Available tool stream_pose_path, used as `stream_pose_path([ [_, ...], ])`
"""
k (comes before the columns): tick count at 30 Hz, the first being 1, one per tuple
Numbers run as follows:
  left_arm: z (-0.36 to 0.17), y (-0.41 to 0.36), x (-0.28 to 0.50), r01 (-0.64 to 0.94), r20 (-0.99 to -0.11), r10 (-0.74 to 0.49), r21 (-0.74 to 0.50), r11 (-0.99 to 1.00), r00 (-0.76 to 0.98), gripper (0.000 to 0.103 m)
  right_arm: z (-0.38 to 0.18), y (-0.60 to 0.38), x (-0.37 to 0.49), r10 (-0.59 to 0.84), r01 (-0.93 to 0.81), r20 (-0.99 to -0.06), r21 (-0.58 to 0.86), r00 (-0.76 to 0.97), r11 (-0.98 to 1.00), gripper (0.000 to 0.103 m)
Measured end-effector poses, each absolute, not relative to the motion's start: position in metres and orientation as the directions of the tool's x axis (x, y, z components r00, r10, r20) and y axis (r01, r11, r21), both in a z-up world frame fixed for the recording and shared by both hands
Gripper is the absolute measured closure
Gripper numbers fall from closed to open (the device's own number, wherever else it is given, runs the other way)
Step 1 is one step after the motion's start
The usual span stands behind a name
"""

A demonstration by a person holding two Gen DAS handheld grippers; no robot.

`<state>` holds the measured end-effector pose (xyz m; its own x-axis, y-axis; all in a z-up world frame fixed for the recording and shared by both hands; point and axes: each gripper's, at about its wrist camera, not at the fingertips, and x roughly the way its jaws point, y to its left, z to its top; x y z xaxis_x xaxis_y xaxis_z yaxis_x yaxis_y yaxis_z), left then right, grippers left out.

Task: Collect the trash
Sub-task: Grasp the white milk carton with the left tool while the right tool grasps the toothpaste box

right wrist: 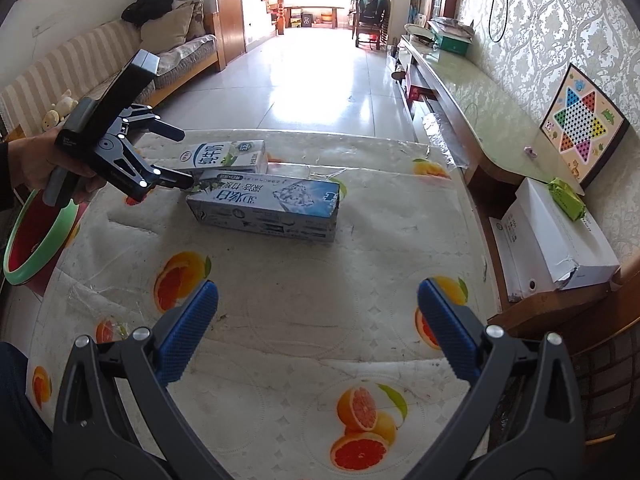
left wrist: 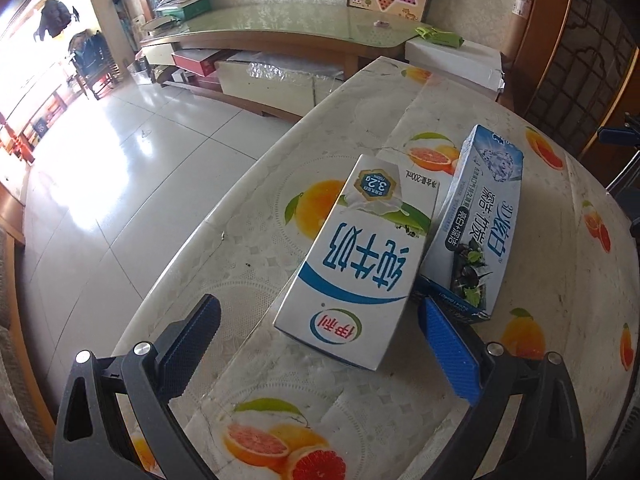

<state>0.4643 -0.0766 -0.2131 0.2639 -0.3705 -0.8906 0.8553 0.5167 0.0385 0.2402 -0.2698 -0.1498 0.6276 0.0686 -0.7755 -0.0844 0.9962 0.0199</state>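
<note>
**Left tool lines up on the milk carton near the table edge**

The left tool (left wrist: 320,340) sits wide open, its blue pads (left wrist: 450,354) either side of the near end of the milk carton (left wrist: 356,264), gripping nothing. The carton lies flat on the fruit-print table (left wrist: 256,264), its label upside down to this camera: big blue Chinese characters, "3.2g" in a blue badge and "200mL" along the far end. Just beside it, touching along one side, lies the toothpaste box (left wrist: 476,232), blue and white, marked "3D" with more Chinese text. Beyond the carton the table's rounded edge drops to bare tiled floor (left wrist: 132,168).

From the right wrist view, the right tool (right wrist: 318,320) hovers wide open and empty over the bare middle of the table, well apart from both boxes, with free cloth in front of it. A hand (right wrist: 38,160) holds the left tool at the boxes' left end. A green-rimmed red basin (right wrist: 40,240) sits at the table's left edge.
</note>
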Motion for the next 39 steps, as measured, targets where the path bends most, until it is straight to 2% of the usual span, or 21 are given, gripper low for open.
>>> stream_pose_path([
  [4,-0.224,-0.084,0.471,0.873,-0.908,-0.372,-0.012,0.487,0.195,0.029,-0.154,-0.268,0.246,0.068,-0.08,-0.779,0.023,0.624,0.997,0.005],
  [7,-0.233,-0.09,0.465,0.883,-0.917,-0.355,-0.005,0.47,0.184,0.04,-0.157,-0.268,0.249,0.061,-0.079,-0.784,0.015,0.618,0.997,0.005],
  [15,-0.227,-0.093,0.451,0.835,-0.89,-0.35,0.058,0.547,0.291,0.044,-0.159,-0.262,0.249,0.058,-0.091,-0.786,0.003,0.616,0.996,0.005],
  [22,-0.212,-0.076,0.434,0.782,-0.846,-0.415,0.004,0.623,0.335,0.048,-0.156,-0.258,0.244,0.06,-0.094,-0.78,0.001,0.623,0.996,0.005],
  [29,-0.201,-0.053,0.411,0.712,-0.828,-0.397,0.004,0.702,0.396,0.05,-0.153,-0.252,0.24,0.069,-0.112,-0.777,-0.002,0.625,0.994,0.005],
  [36,-0.17,-0.024,0.373,0.647,-0.806,-0.386,-0.005,0.763,0.449,0.05,-0.147,-0.239,0.251,0.096,-0.2,-0.757,-0.047,0.647,0.979,0.005],
  [39,-0.158,-0.012,0.353,0.629,-0.796,-0.392,-0.019,0.777,0.461,0.05,-0.149,-0.227,0.262,0.103,-0.301,-0.738,-0.141,0.667,0.943,0.005],
])
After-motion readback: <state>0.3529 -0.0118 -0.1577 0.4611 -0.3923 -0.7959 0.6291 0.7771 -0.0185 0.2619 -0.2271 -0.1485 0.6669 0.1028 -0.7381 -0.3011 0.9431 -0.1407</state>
